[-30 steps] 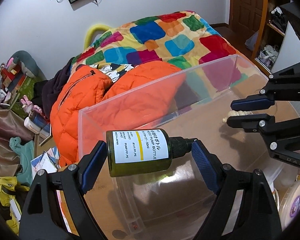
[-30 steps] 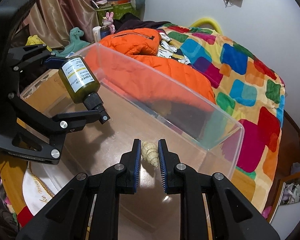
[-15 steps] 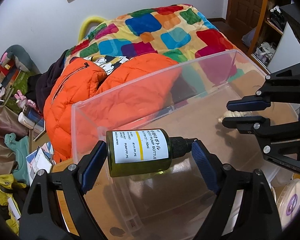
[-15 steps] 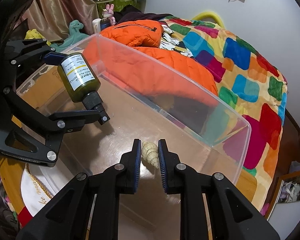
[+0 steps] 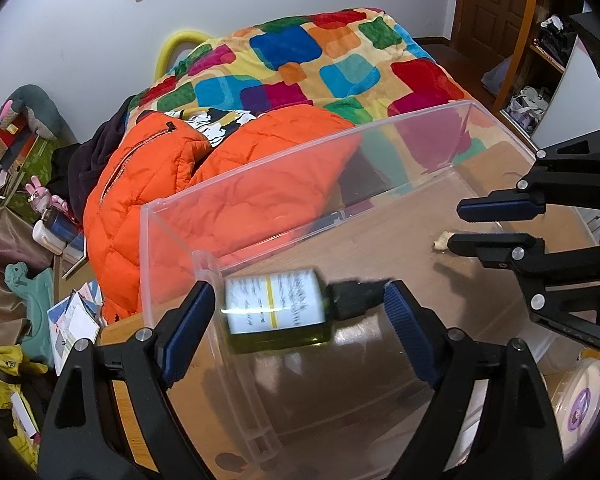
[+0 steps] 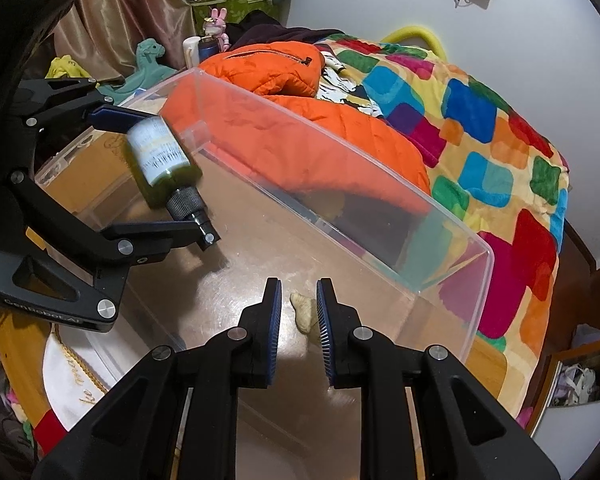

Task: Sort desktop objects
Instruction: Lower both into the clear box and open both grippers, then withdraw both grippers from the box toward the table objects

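Note:
A green pump bottle point(image 5: 278, 312) with a white label is blurred and loose between my left gripper's point(image 5: 296, 312) open fingers, over the clear plastic bin point(image 5: 172, 220). It also shows in the right wrist view point(image 6: 162, 162), tilted cap-down, off the finger pads. My right gripper point(image 6: 298, 308) is open inside the bin. A cream spiral shell point(image 6: 304, 312) sits between its fingers, free of both pads, and it shows in the left wrist view point(image 5: 443, 240) too.
A bed with a colourful blanket point(image 5: 320, 60) and an orange jacket point(image 5: 148, 184) lies beyond the bin. Toys and papers point(image 5: 72, 316) clutter the left. A round white tin point(image 5: 580, 396) sits at the right by the bin.
Both grippers have opened. The bottle has dropped out of my left gripper's hold and the shell has come free of my right gripper's pads.

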`<state>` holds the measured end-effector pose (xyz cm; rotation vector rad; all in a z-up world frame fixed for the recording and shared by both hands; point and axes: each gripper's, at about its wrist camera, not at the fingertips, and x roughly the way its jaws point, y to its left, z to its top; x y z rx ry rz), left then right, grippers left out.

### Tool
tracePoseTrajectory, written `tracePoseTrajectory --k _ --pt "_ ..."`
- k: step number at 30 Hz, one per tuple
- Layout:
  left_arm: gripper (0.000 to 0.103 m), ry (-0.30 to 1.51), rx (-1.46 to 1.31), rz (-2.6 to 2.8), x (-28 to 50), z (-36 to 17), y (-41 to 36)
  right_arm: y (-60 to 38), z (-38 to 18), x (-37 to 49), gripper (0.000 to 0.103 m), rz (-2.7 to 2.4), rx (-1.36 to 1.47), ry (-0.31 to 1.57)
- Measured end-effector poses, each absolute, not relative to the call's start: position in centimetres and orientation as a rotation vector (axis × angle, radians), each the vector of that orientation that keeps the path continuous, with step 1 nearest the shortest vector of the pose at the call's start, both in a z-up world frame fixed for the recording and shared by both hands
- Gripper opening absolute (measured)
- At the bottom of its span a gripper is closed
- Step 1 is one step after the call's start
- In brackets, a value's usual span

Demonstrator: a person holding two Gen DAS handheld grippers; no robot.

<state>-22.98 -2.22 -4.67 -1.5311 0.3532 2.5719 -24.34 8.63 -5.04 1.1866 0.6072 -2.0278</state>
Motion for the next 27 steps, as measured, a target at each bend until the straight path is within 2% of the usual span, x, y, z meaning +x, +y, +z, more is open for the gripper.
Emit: tracePoseTrajectory --k 3,10,14,19,22,27 --pt "0.091 0.342 -1.538 2.563 -23.1 -4.7 -2.2 8.9 -4.7 -24.2 0.028 -2.043 1.177 0.6" --pt "0.093 0.322 -1.571 2.546 -23.2 -4.7 -2.1 9.7 -3.3 -23.4 0.034 -2.077 1.13 0.61" --pt "0.093 0.348 -1.563 2.561 -22.5 -4.2 -2.2 10.1 -2.2 -22.7 0.046 -2.107 1.09 0.626" --pt "0.093 0.395 -1.529 2.603 -21.5 -2.7 -2.2 10.6 -0.9 -21.7 0.051 -2.135 1.043 0.637" --pt "0.093 0.388 -1.509 2.629 -20.9 -1.6 -2.7 11.0 0.1 -20.9 0.058 -2.162 1.007 0.647" --pt "0.093 0.381 -1.476 2.67 -19.7 0.3 -3.3 11.8 2.1 -19.7 0.058 -2.199 0.962 0.648"
